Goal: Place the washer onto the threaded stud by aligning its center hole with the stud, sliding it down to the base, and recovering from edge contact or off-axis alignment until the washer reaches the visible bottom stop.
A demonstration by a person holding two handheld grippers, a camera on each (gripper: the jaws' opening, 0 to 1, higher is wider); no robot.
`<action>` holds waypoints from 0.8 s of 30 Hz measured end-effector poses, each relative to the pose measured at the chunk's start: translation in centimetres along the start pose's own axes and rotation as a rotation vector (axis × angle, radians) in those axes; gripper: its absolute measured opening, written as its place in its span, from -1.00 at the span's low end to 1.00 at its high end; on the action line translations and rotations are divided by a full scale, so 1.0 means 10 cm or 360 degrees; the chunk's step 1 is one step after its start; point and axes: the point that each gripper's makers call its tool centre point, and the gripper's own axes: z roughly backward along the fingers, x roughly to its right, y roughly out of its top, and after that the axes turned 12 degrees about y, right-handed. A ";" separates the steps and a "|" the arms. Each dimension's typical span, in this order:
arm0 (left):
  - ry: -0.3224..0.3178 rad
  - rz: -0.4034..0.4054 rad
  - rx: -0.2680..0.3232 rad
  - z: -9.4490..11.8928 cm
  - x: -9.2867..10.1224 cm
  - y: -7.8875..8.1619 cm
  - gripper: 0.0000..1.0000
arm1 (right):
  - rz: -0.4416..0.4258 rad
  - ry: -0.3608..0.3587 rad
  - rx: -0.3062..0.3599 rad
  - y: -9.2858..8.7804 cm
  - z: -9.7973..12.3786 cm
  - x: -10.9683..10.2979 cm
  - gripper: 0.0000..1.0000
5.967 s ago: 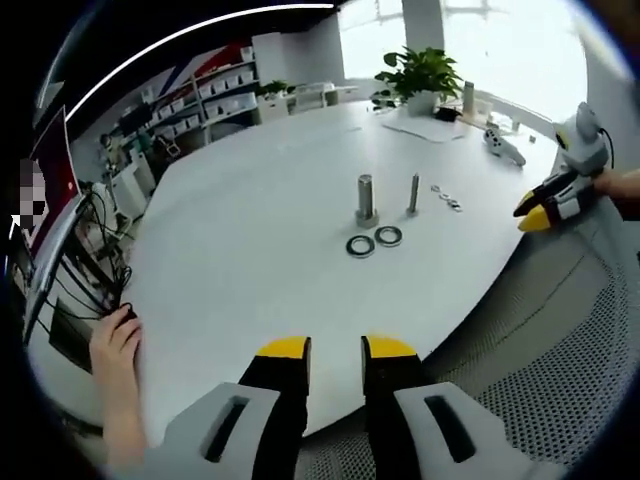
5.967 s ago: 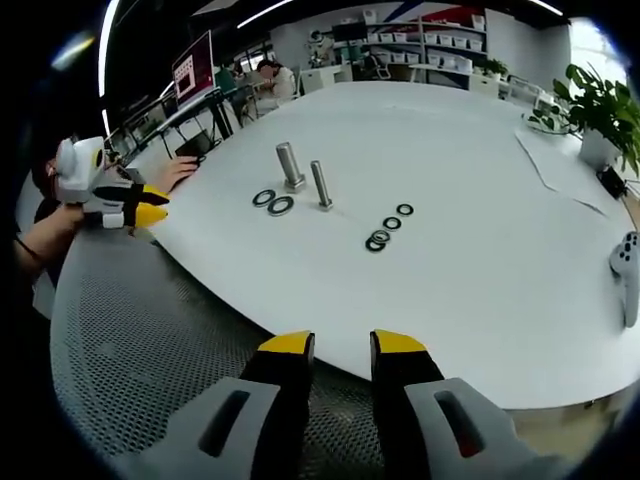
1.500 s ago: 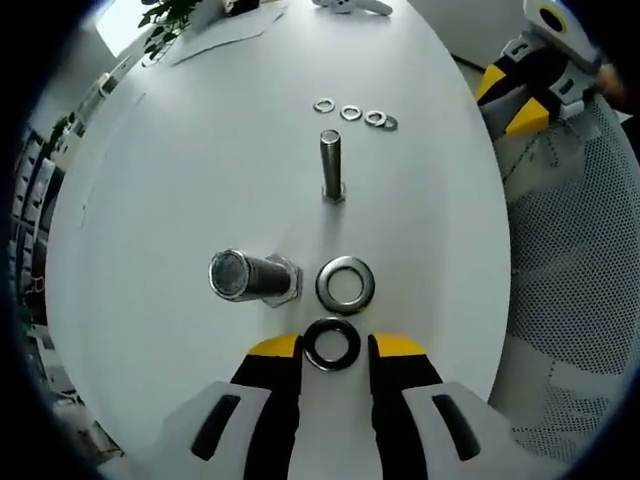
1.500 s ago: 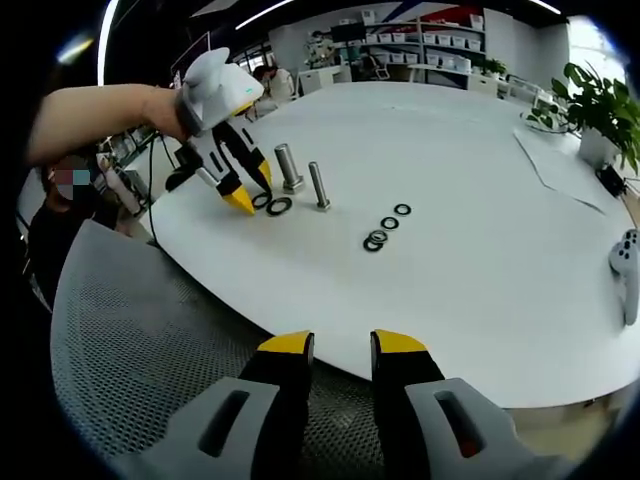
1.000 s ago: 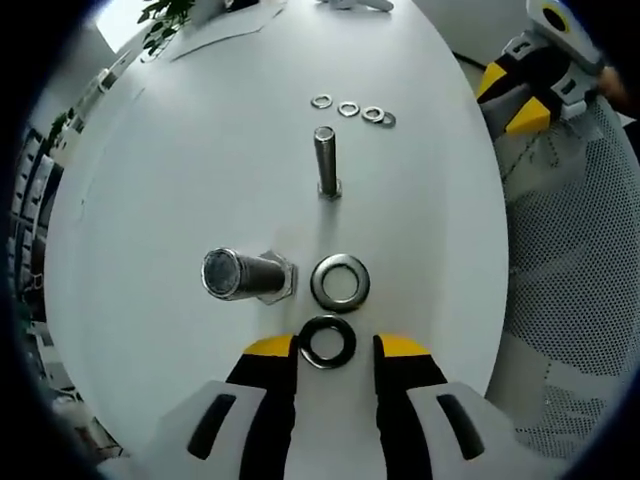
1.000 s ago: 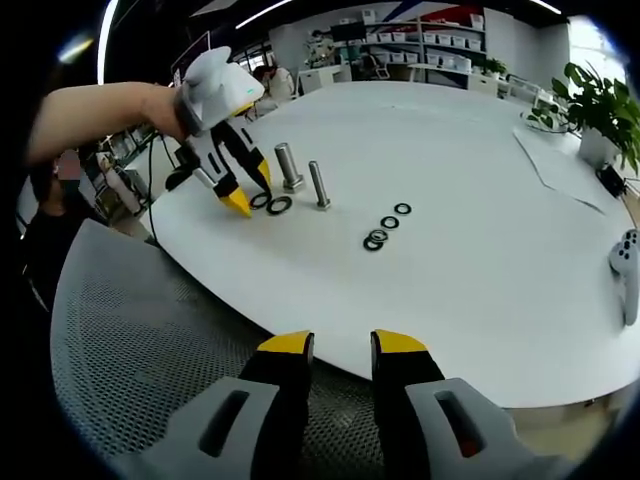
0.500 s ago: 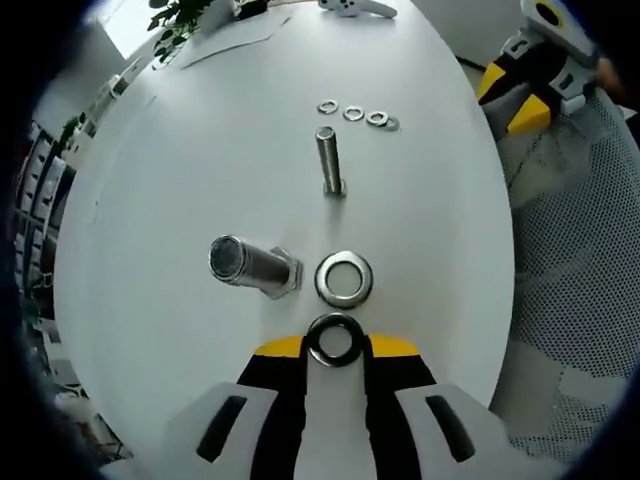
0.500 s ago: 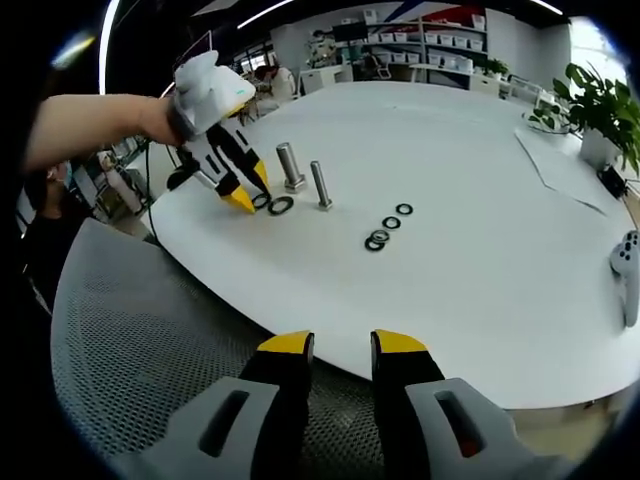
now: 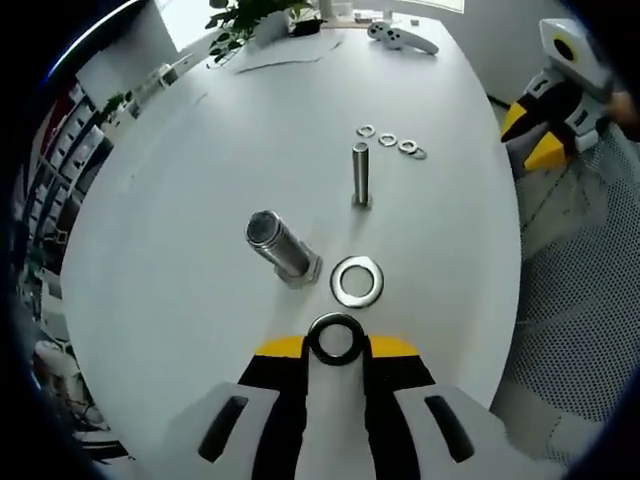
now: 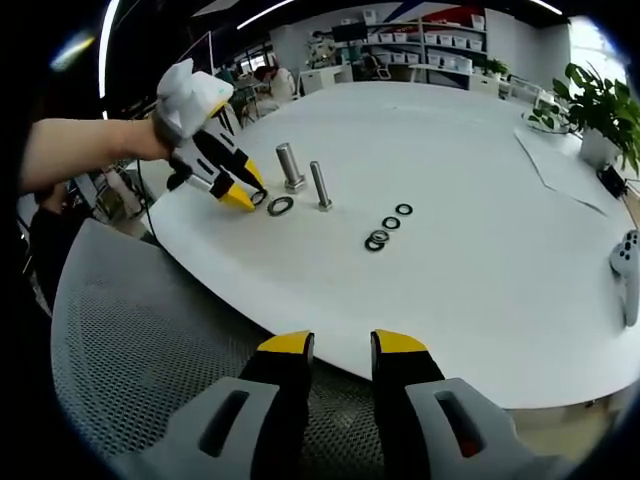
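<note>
Left gripper [image 9: 337, 346] closed on a dark flat metal washer [image 9: 336, 338], pinched at its rim between the yellow-tipped fingers [image 9: 280, 348]; ring face-on to the left gripper view, hole open toward the camera, just above the white oval counter [image 9: 200, 180]. Seen from the right gripper view as a small dark ring at the left gripper's [image 10: 243, 196] tips, beside the counter's near edge. Second, silvery flat washer [image 9: 357, 281] lying flat just ahead. Thick grey threaded stud on a hex base [image 9: 283, 250] standing just left of it, long axis upright. Thin grey stud [image 9: 360, 175] upright farther on; row of four small washers [image 9: 391, 142] beyond. Right gripper [image 10: 341, 350] well apart over a mesh chair back [image 10: 150, 340], fingers slightly apart, nothing held.
</note>
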 end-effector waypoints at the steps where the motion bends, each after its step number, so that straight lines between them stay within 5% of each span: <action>1: 0.0004 0.0002 0.0008 0.01 -0.01 0.01 -0.64 | 0.0001 0.0000 0.0001 0.00 0.00 0.00 -0.48; 24: 0.0082 -0.0043 0.0168 0.37 -0.23 0.51 -0.64 | 0.0005 0.0004 0.0021 0.02 0.00 0.00 -0.48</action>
